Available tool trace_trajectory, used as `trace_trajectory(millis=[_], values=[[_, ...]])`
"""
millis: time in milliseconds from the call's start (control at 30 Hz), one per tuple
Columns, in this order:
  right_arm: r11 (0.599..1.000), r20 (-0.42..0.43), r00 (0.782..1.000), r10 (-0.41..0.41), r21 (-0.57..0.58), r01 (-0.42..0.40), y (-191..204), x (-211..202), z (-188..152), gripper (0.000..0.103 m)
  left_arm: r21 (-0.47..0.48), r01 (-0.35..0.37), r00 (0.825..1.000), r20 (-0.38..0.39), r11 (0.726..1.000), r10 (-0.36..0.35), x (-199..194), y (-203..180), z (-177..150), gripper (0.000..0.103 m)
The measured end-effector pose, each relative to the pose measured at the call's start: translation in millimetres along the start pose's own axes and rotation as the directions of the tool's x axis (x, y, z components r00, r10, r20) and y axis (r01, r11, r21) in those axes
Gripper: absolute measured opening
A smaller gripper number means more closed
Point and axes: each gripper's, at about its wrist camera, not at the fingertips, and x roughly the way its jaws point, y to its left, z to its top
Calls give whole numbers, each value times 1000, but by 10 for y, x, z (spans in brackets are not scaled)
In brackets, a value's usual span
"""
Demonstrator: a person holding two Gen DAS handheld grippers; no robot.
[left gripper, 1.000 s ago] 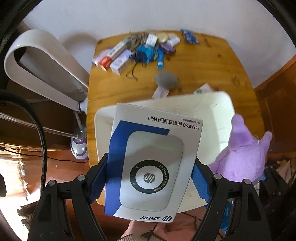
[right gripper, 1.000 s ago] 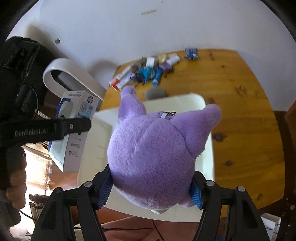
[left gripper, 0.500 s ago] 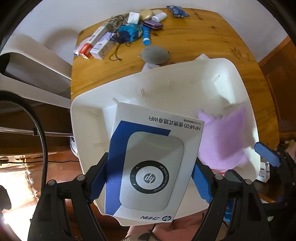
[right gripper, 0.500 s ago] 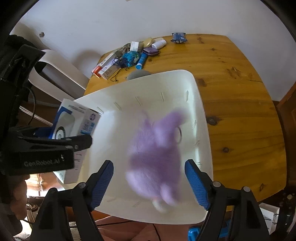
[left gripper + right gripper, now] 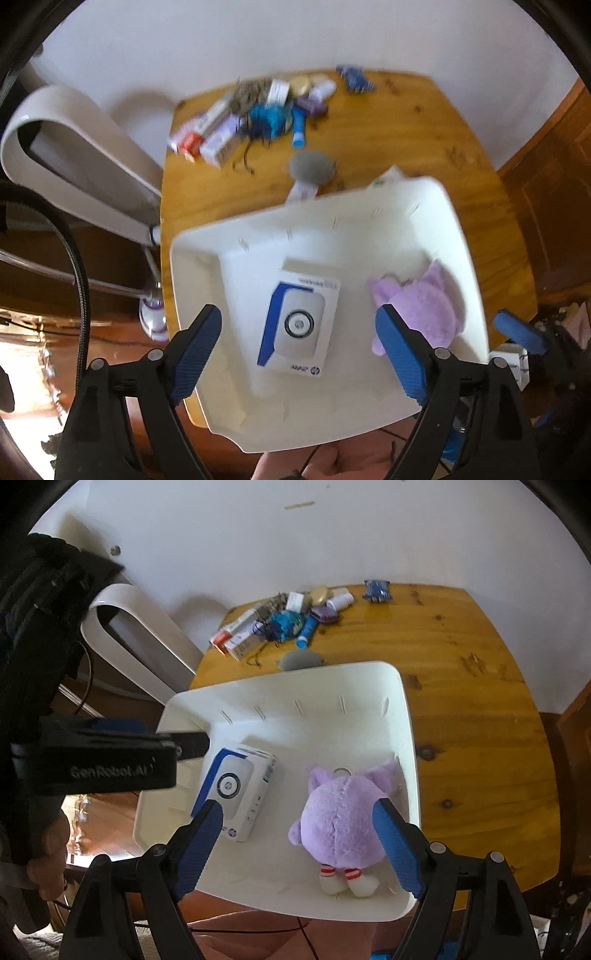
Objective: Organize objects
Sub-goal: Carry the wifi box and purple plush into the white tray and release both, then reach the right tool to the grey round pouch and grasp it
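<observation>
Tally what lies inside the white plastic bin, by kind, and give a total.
White and blue cardboard box printed with a round device: 1
Purple plush toy with striped legs: 1
Total in the white plastic bin: 2

Light: bright, even daylight on the white wall [image 5: 369, 535] and tabletop [image 5: 461, 672].
Glare: blown-out patch at the lower left edge.
Blur: left wrist view motion-smeared; right wrist view sharp.
Distortion: strong fisheye bending, black corners.
Shadows: soft, inside the white bin [image 5: 404, 716].
</observation>
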Motion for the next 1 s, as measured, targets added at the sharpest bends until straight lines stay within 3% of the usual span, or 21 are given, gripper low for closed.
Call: trace_trajectory(millis=[133, 533, 733, 1000], values=[[1000, -2, 1000, 14, -3, -14, 47, -88, 71, 84, -6, 19, 998, 57, 1000, -19, -205, 35, 18, 88], [998, -12, 998, 61, -6, -62, 261, -301, 316, 84, -44, -8, 986, 168, 999, 15, -607, 271, -28, 89], [997, 74, 995, 66, 31, -68, 313, -499, 393, 84, -74, 4, 978, 209, 997, 12, -715, 433, -42, 89], [991, 200, 974, 109, 52, -121, 358, -726, 580, 84, -120, 18, 964, 265, 993, 15, -838, 629, 22, 89]])
